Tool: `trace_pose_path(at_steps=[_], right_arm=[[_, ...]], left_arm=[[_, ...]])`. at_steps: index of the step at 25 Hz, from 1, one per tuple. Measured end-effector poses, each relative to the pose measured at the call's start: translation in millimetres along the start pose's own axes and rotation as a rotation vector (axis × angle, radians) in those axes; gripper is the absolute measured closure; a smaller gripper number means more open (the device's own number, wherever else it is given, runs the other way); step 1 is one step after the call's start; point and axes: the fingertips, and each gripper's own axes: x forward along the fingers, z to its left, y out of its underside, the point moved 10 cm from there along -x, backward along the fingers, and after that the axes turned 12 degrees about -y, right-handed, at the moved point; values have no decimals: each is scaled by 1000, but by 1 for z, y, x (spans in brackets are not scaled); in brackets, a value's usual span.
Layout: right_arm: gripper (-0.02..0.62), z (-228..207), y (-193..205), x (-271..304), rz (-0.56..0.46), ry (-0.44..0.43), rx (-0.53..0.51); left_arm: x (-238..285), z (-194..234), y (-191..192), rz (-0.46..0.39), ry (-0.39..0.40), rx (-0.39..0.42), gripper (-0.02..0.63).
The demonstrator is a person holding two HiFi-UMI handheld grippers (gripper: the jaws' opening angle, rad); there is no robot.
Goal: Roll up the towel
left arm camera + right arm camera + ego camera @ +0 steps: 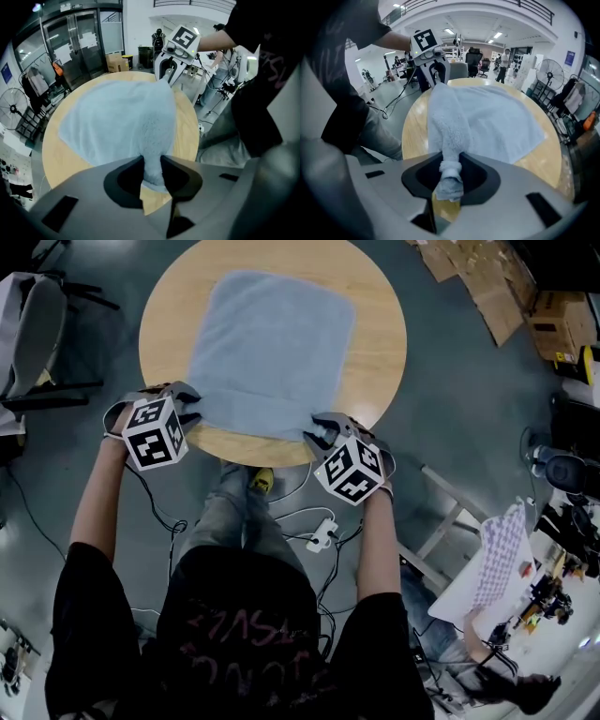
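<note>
A pale blue towel (270, 352) lies spread flat on the round wooden table (380, 324). At its near left corner my left gripper (184, 409) is shut on the towel (126, 122), whose fluffy corner is pinched between the jaws. My right gripper (323, 432) is shut on the near right corner of the towel (487, 117), a bunched tuft of cloth squeezed between its jaws. From each gripper view the other gripper shows across the towel's near edge: the right gripper (166, 75) and the left gripper (437, 70).
The person stands at the table's near edge, with cables and a power strip (322, 533) on the floor by the feet. A chair (33, 329) stands at the left, cardboard boxes (548, 320) at the upper right, a cluttered white bench (525, 587) at the lower right.
</note>
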Motion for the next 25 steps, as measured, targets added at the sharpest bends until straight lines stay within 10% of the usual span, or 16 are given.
trace_pose_path(at_steps=[10, 25], right_arm=[[509, 32, 9, -7, -8, -369, 163], [411, 4, -4, -22, -91, 103, 2]], left_arm=[[-24, -34, 10, 36, 344, -49, 509], [-25, 9, 11, -87, -69, -87, 442]])
